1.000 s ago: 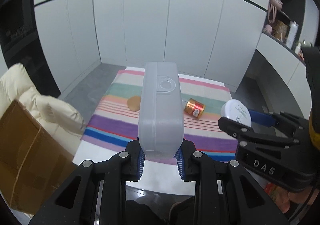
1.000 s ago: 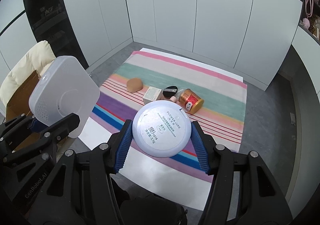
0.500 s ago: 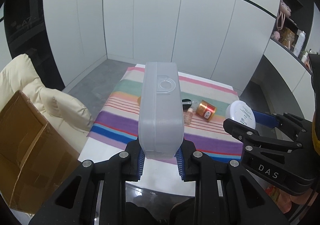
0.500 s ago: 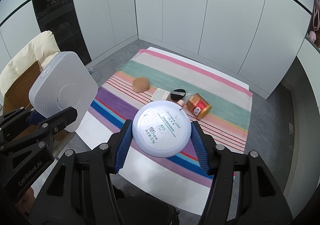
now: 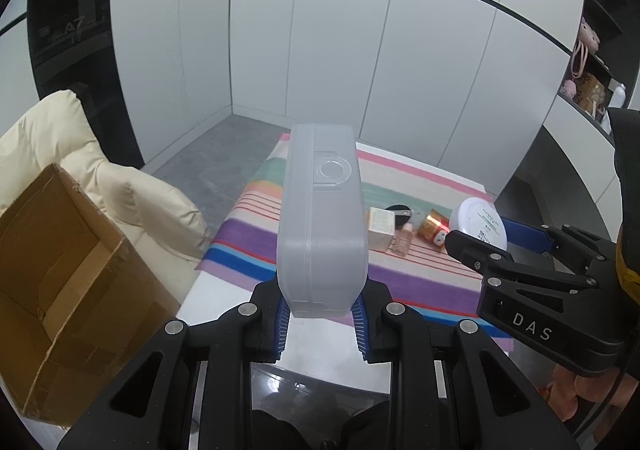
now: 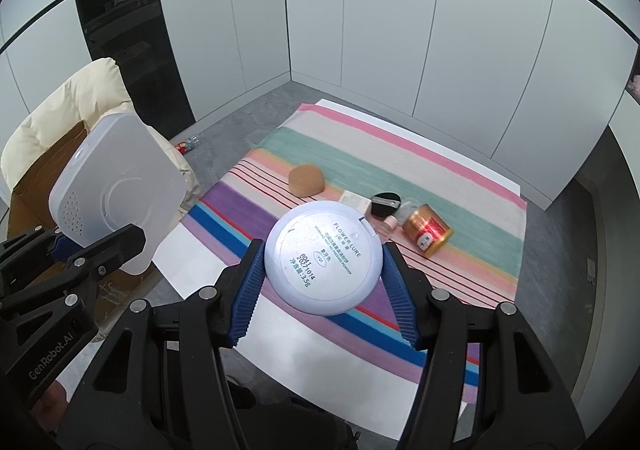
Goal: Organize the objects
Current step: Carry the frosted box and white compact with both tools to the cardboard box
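Note:
My left gripper [image 5: 322, 324] is shut on a translucent white plastic case [image 5: 322, 218], held upright on its edge above the table's near edge; the case also shows in the right wrist view [image 6: 116, 194]. My right gripper [image 6: 324, 294] is shut on a round pale-blue powder compact [image 6: 322, 256] with printed text, held above the striped cloth [image 6: 460, 186]; it also shows in the left wrist view [image 5: 480, 224]. On the cloth lie a tan sponge [image 6: 306, 180], a small cream box [image 6: 354, 200], a black puff [image 6: 386, 204], a small pink bottle [image 6: 390, 224] and a gold can [image 6: 426, 230].
An open cardboard box [image 5: 60, 282] stands at the left, beside a cream cushioned chair [image 5: 100, 174]. White cabinet walls [image 5: 360, 50] stand behind the table. Shelves with bottles and bags [image 5: 588, 86] are at the far right. A small bottle [image 6: 187, 144] lies on the grey floor.
Both grippers have drawn back and risen from the table with their loads still held. The objects on the cloth look smaller and farther. More of the cardboard box shows at left.

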A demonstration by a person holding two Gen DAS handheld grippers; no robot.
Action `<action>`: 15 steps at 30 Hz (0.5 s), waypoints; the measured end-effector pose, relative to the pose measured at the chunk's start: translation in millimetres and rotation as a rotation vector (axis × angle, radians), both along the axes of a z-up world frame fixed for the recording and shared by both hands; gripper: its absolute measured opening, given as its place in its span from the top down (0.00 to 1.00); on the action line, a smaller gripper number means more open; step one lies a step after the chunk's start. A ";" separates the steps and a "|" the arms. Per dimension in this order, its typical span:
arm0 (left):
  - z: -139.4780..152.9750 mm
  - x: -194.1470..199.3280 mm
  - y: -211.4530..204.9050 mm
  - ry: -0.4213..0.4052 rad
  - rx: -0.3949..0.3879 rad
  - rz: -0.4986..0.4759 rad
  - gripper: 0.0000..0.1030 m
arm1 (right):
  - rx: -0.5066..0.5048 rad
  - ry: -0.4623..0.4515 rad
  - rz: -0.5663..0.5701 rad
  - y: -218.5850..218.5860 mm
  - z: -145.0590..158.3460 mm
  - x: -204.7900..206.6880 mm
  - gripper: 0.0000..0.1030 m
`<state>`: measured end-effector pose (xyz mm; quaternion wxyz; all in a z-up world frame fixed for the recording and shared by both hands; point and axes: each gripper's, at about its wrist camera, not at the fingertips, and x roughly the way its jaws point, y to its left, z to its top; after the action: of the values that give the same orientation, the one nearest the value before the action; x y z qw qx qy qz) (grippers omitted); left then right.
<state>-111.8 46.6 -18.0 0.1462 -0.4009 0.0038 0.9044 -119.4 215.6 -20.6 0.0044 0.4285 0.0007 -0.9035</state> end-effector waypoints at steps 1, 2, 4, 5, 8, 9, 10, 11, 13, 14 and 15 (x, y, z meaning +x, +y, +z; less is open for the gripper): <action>-0.4 -0.6 -3.6 0.001 0.003 0.005 0.74 | -0.001 0.000 0.003 -2.3 -0.2 -1.4 0.41; -0.6 -0.7 -6.5 0.002 0.004 0.009 0.74 | -0.003 0.001 0.007 -4.7 -0.2 -2.8 0.41; -1.7 -1.2 -12.9 0.004 0.004 0.019 0.74 | -0.007 0.007 0.019 -11.0 0.4 -5.3 0.41; -2.0 -1.5 -16.9 0.004 0.008 0.026 0.74 | -0.007 0.011 0.024 -13.5 0.8 -6.0 0.41; -1.7 -2.4 -28.4 0.009 0.020 0.051 0.74 | -0.007 0.027 0.033 -22.4 2.7 -8.7 0.41; -1.5 -2.6 -33.6 0.016 0.020 0.060 0.74 | -0.011 0.031 0.038 -25.4 3.4 -9.9 0.41; -1.4 -2.6 -36.9 0.018 0.022 0.066 0.74 | -0.013 0.034 0.043 -28.2 3.9 -10.9 0.41; -1.2 -2.6 -41.3 0.019 0.024 0.072 0.74 | -0.012 0.036 0.049 -31.5 4.4 -12.1 0.41; -0.8 -2.3 -49.7 0.023 0.025 0.088 0.74 | -0.009 0.039 0.062 -39.7 4.7 -14.4 0.41; -0.5 -2.1 -54.5 0.025 0.027 0.098 0.74 | -0.010 0.039 0.066 -42.6 4.6 -15.1 0.41; -0.2 -1.7 -59.1 0.028 0.028 0.107 0.74 | -0.013 0.039 0.072 -46.3 4.5 -15.9 0.41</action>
<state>-113.5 -12.5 -18.2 0.1033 -0.3859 -0.0283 0.9163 -135.3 169.3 -16.1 0.0397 0.4105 0.0104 -0.9109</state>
